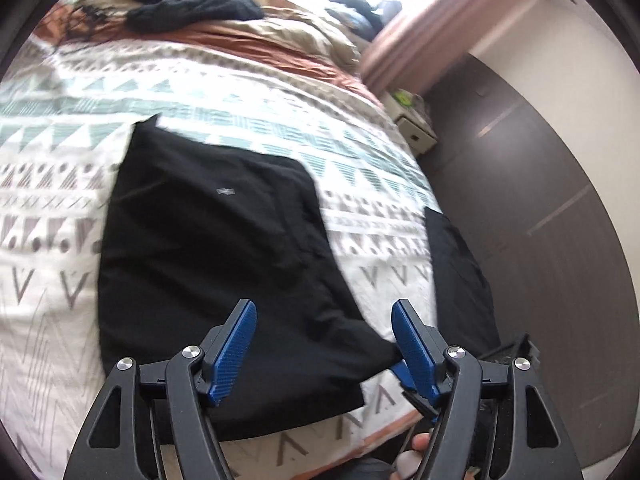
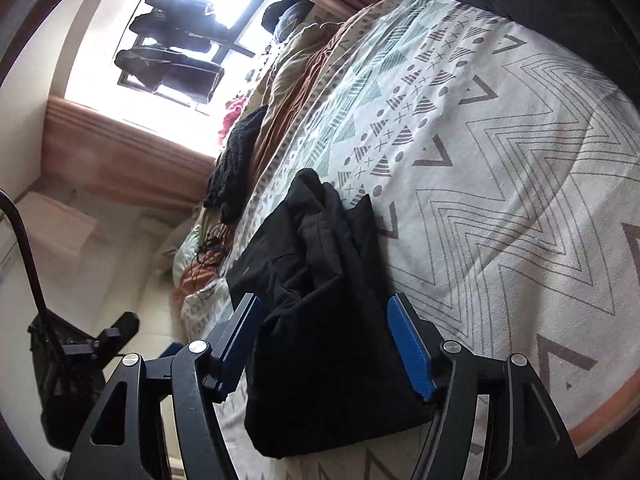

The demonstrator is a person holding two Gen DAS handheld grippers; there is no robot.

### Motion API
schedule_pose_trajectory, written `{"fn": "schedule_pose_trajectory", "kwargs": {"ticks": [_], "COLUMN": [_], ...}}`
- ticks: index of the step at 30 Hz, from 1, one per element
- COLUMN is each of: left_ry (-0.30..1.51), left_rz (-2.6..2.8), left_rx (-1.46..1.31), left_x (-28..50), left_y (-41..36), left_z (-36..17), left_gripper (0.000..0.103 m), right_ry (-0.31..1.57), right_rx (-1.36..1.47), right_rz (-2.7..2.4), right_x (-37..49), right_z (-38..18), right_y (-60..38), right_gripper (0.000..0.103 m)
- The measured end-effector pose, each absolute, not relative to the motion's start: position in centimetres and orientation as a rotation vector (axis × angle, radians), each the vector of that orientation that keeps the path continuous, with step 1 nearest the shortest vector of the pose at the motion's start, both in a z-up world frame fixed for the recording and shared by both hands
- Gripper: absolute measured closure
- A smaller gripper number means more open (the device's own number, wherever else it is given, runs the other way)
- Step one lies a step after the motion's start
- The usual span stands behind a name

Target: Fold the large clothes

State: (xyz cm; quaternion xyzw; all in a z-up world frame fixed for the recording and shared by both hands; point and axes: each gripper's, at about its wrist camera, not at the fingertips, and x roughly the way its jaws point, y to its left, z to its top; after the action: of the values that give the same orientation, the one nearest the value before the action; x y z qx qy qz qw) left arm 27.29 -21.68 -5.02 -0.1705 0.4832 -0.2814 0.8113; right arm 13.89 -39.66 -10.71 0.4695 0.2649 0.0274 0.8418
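Observation:
A large black garment [image 1: 216,248] lies spread flat on the patterned bed cover [image 1: 60,216], with a small grey logo facing up. My left gripper [image 1: 324,316] is open and hovers above the garment's near right part, holding nothing. In the right wrist view the same black garment [image 2: 320,304] looks bunched, seen from its side. My right gripper [image 2: 324,308] is open, its blue pads either side of the cloth's near end, not closed on it. Part of the right gripper [image 1: 404,372] shows beside the left one.
A dark knitted garment [image 1: 192,0] and a brown-beige duvet [image 1: 280,40] lie at the far end of the bed. Another black cloth [image 1: 456,272] hangs at the bed's right edge. A bedside cabinet [image 1: 416,128] and dark floor [image 1: 540,200] are to the right. A window [image 2: 188,40] is beyond.

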Motion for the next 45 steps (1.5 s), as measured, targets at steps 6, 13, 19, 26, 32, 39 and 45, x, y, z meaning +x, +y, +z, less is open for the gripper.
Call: {"fn": "schedule_pose_trajectory", "kwargs": {"ticks": [6,13,19,26,32,39,45], "left_ry": [1.069,1.099,1.126,1.163,1.147,1.098,1.088], "left_rz": [-0.482,-0.419,-0.396,-0.401,-0.403,-0.402,-0.386], "left_rx": [-0.402,-0.462,-0.49,-0.49,-0.474,-0.48,-0.488], "left_x": [27.7,27.1,26.3,25.4,25.9,27.7,30.4], "left_y": [-17.8,-14.0,-12.5,-11.9,-10.9,-10.9,-10.8], "left_z": [-7.2,-9.9,-11.6,-12.8,-12.3,-11.3,-10.9], "left_gripper": [0.032,0.032,0.032,0.032,0.031,0.018,0.018], "right_ry": [0.531,0.577,0.614,0.684,0.639,0.617,0.708], "right_rx": [0.938,0.985,0.995,1.113,1.04,0.902,0.835], "right_rz": [0.069,0.008,-0.016,-0.11,-0.18,-0.072,0.033], "right_x": [14.9,14.2,11.9,10.6,9.6,13.5,20.6], "right_z": [-10.4,-12.7,-13.6,-15.9,-13.1,-7.2,-5.8], "right_y": [-38.3,-37.9,-37.6,-38.8,-39.2,-40.6,-39.9], "right_gripper": [0.086,0.097,0.098,0.096,0.075,0.062,0.054]}}
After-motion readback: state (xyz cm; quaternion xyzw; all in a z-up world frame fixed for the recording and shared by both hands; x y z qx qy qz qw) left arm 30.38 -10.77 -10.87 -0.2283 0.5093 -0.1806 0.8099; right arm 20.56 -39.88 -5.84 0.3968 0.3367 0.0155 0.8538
